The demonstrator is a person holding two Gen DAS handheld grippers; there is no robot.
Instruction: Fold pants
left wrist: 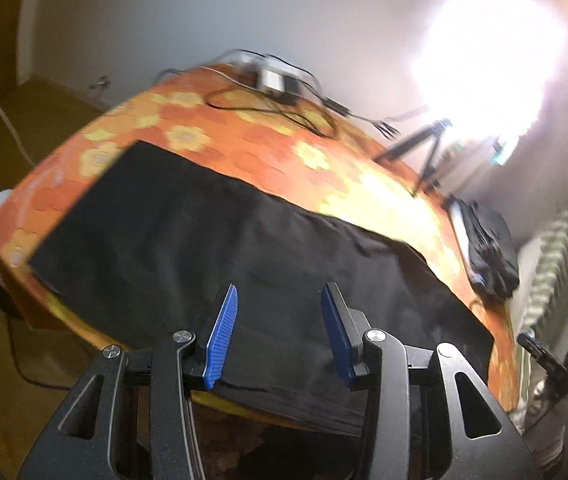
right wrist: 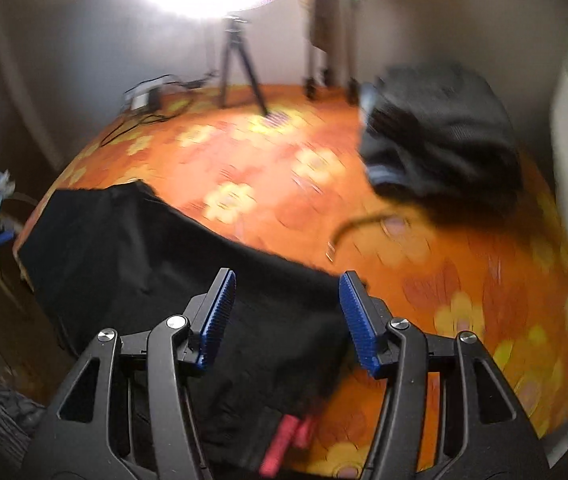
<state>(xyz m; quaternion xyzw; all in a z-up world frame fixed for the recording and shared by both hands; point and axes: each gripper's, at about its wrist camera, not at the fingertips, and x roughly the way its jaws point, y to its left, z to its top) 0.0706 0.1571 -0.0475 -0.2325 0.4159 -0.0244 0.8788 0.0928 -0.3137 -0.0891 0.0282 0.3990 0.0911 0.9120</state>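
Note:
Black pants [left wrist: 212, 248] lie flat and lengthwise along the near edge of a table with an orange flowered cloth [left wrist: 244, 128]. They also show in the right wrist view [right wrist: 132, 256], with a pink label near their near end. My left gripper [left wrist: 279, 304] is open and empty, held above the middle of the pants. My right gripper [right wrist: 287, 296] is open and empty, above the right end of the pants.
A pile of dark folded clothes [right wrist: 439, 140] sits at the table's far right, also in the left wrist view [left wrist: 487, 248]. A power adapter with cables [left wrist: 280, 84] lies at the far edge. A tripod [right wrist: 240, 68] and a bright lamp stand behind. A radiator [left wrist: 551, 264] is on the right.

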